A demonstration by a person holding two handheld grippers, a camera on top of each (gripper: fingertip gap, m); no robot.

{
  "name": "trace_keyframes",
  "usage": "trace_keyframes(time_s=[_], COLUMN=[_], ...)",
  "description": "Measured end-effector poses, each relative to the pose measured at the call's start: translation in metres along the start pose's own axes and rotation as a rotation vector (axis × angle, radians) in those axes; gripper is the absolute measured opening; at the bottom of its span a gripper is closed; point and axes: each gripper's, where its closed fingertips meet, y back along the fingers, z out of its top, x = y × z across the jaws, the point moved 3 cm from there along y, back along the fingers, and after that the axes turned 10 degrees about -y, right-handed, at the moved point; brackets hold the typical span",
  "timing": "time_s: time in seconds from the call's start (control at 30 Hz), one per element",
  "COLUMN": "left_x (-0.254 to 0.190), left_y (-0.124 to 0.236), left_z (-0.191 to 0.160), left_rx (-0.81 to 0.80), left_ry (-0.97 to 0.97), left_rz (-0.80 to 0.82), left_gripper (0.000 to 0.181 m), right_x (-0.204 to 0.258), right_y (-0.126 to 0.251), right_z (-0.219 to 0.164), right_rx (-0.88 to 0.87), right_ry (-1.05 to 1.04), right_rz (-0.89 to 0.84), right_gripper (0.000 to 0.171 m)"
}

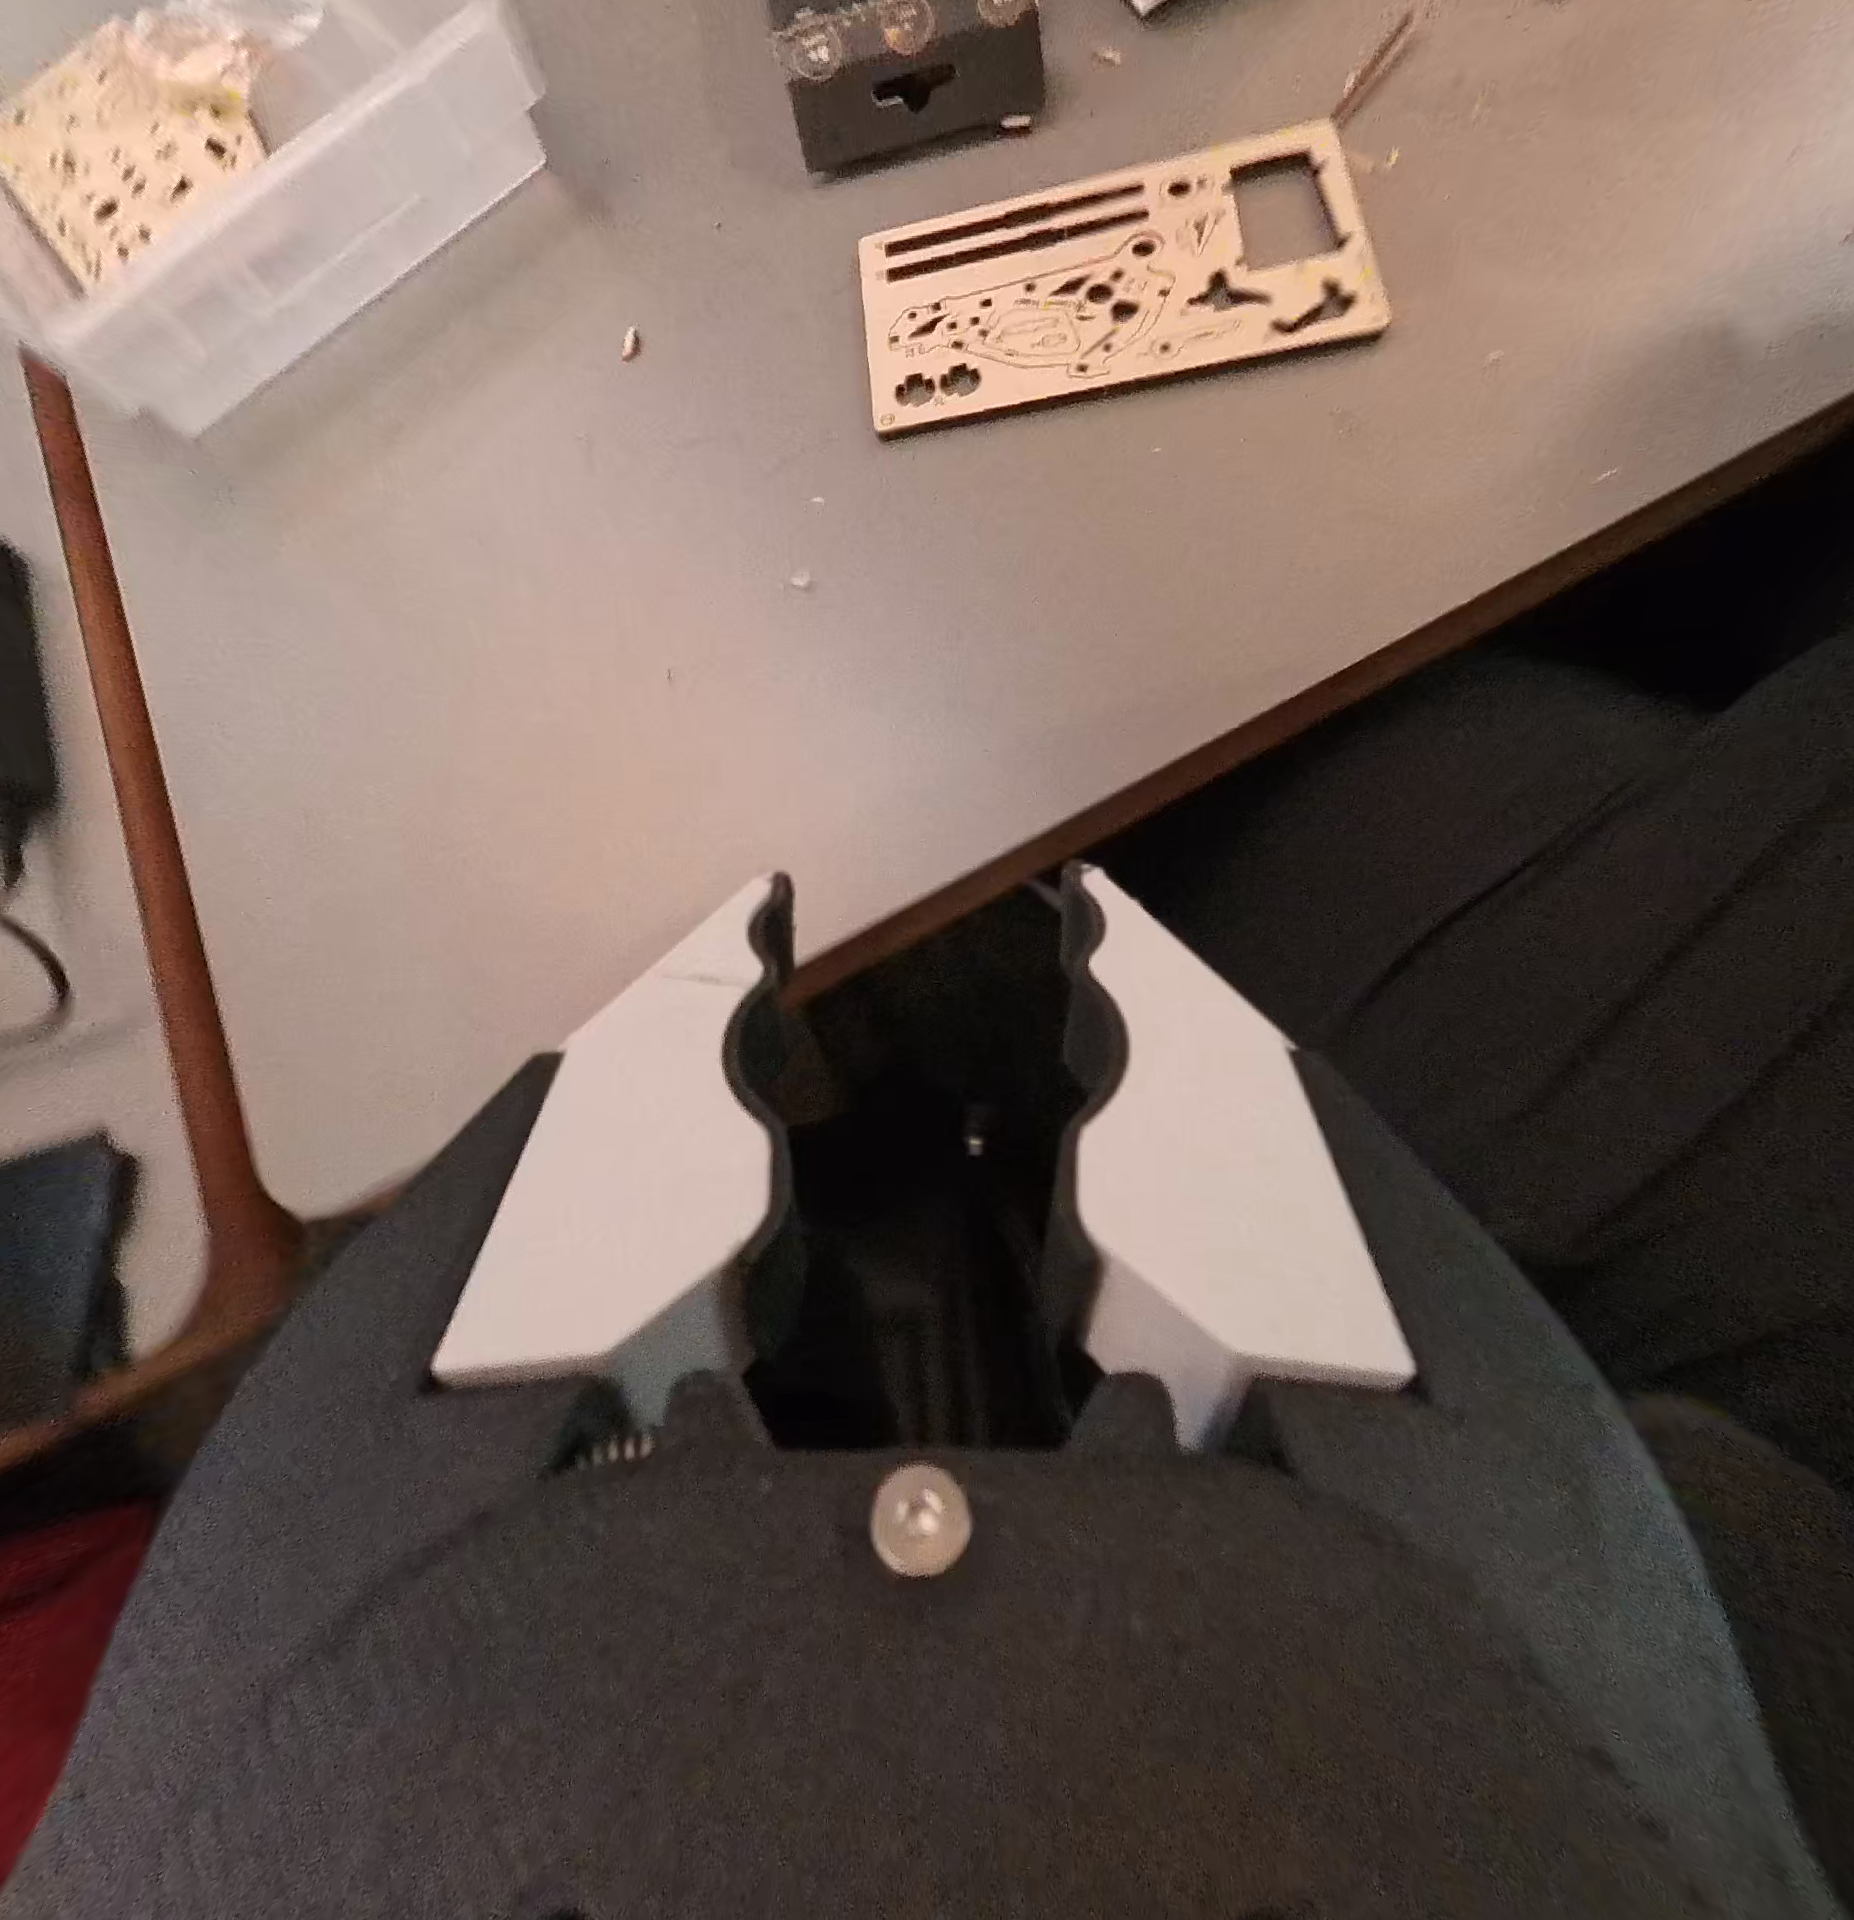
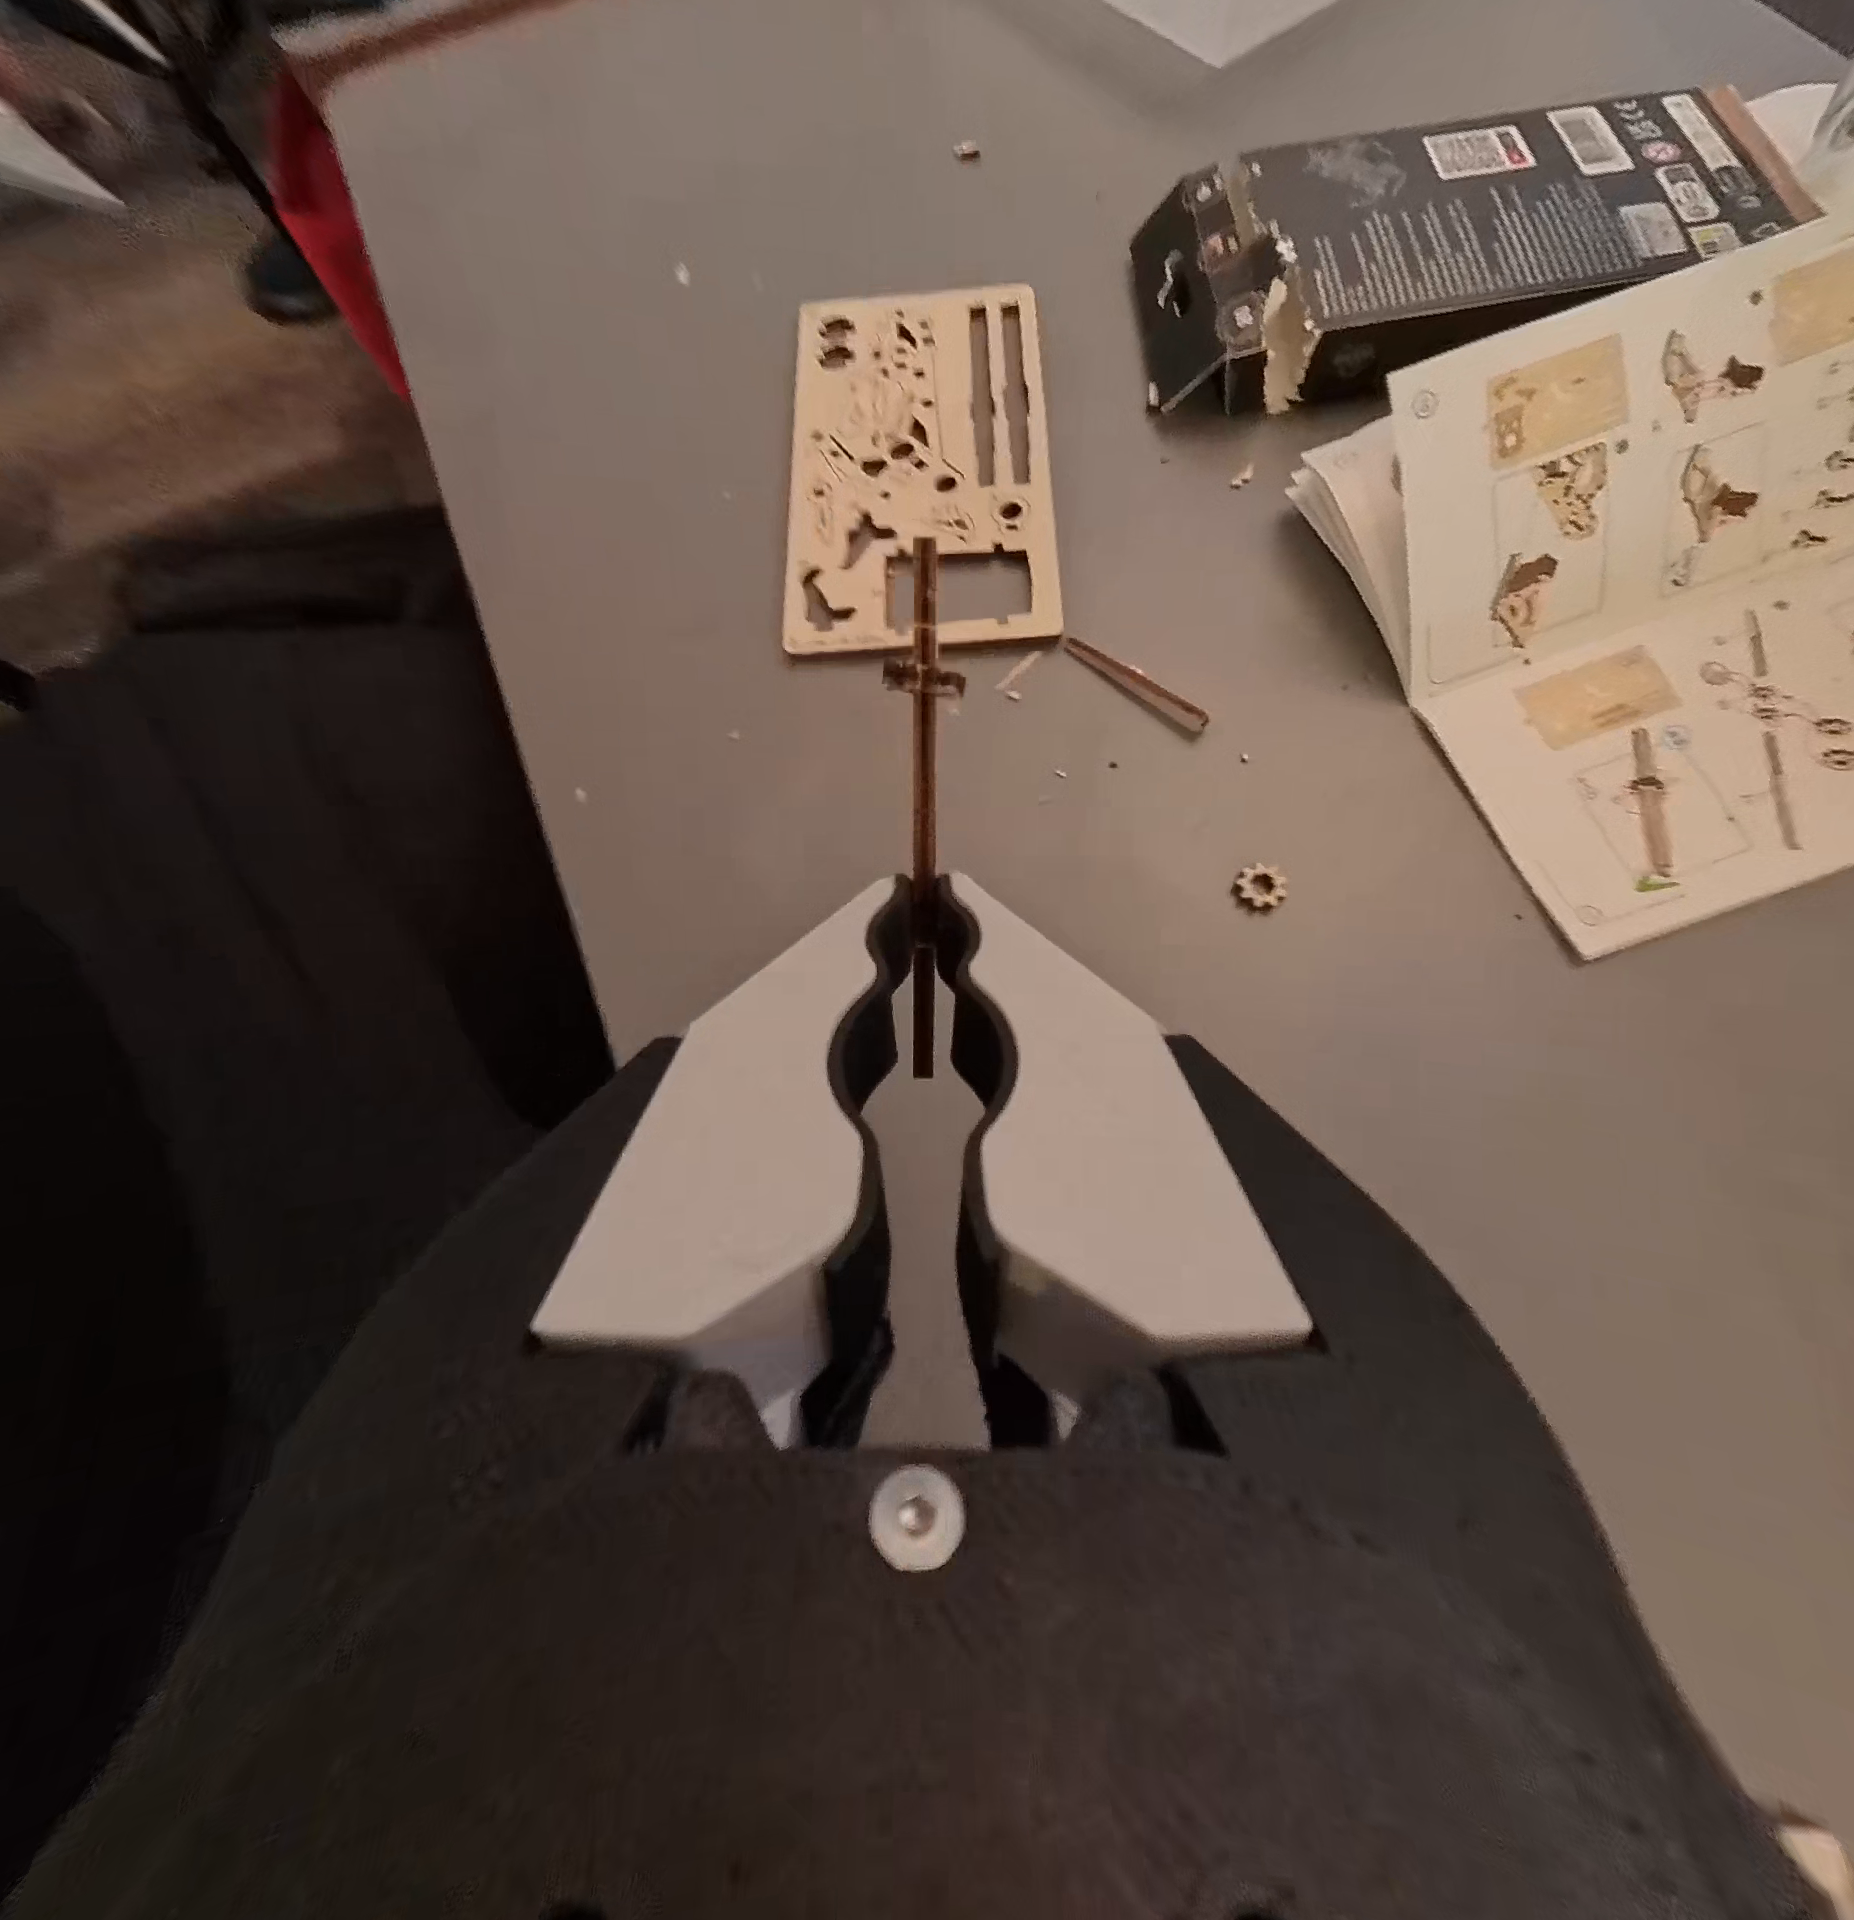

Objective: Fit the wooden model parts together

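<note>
My right gripper is shut on a thin wooden stick that points forward above the table; a small wooden piece sits across it near its far end. Beyond it lies a punched-out wooden parts sheet. A small wooden gear lies on the table right of the gripper tips. My left gripper is open and empty, over the table's near edge. The same parts sheet shows in the left wrist view, well ahead of the fingers.
A clear plastic box with more wooden sheets stands far left. A dark torn carton and an open instruction booklet lie at the right. A loose wooden strip and splinters lie near the sheet. A brown table rim borders the grey top. My hands' fingertips stand some 35 centimeters from each other. The small wooden gear is about 12 centimeters from my right fingertips and 40 centimeters from my left.
</note>
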Motion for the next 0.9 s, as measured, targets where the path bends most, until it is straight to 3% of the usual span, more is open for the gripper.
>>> trace_keyframes(time_s=[0.1,0.2,0.3,0.43,0.57,0.63,0.7,0.77,0.9], left_x=[-0.022,-0.049,-0.07,-0.094,-0.09,-0.077,-0.046,-0.003,0.091], left_y=[0.017,0.034,0.063,0.118,0.175,0.177,0.167,0.146,0.072], left_z=[-0.012,-0.016,-0.013,-0.032,-0.114,-0.174,-0.23,-0.265,-0.374], left_rx=[-0.014,0.104,0.092,0.009,-0.041,-0.081,-0.063,-0.113,0.0], left_ry=[0.078,-0.127,-0.275,-0.211,0.027,0.231,0.384,0.475,0.66], left_rz=[0.078,0.181,0.318,0.381,0.444,0.416,0.483,0.523,0.537], left_gripper=[0.047,0.052,0.051,0.045,0.041,0.05,0.046,0.051,0.042], right_x=[-0.013,-0.027,-0.03,-0.04,-0.034,-0.025,-0.007,0.021,0.093], right_y=[-0.01,-0.021,-0.034,-0.042,-0.034,-0.032,-0.034,-0.043,-0.085], right_z=[-0.001,-0.002,-0.006,-0.012,0.004,0.015,0.033,0.055,0.095], right_rx=[0.087,0.157,0.204,0.268,0.205,0.167,0.107,0.034,-0.067], right_ry=[0.138,0.202,0.191,0.213,0.24,0.26,0.32,0.388,0.478], right_rz=[-0.128,-0.219,-0.244,-0.375,-0.472,-0.512,-0.534,-0.525,-0.384], right_gripper=[0.001,0.001,0.024,0.062,0.072,0.072,0.069,0.065,0.056])
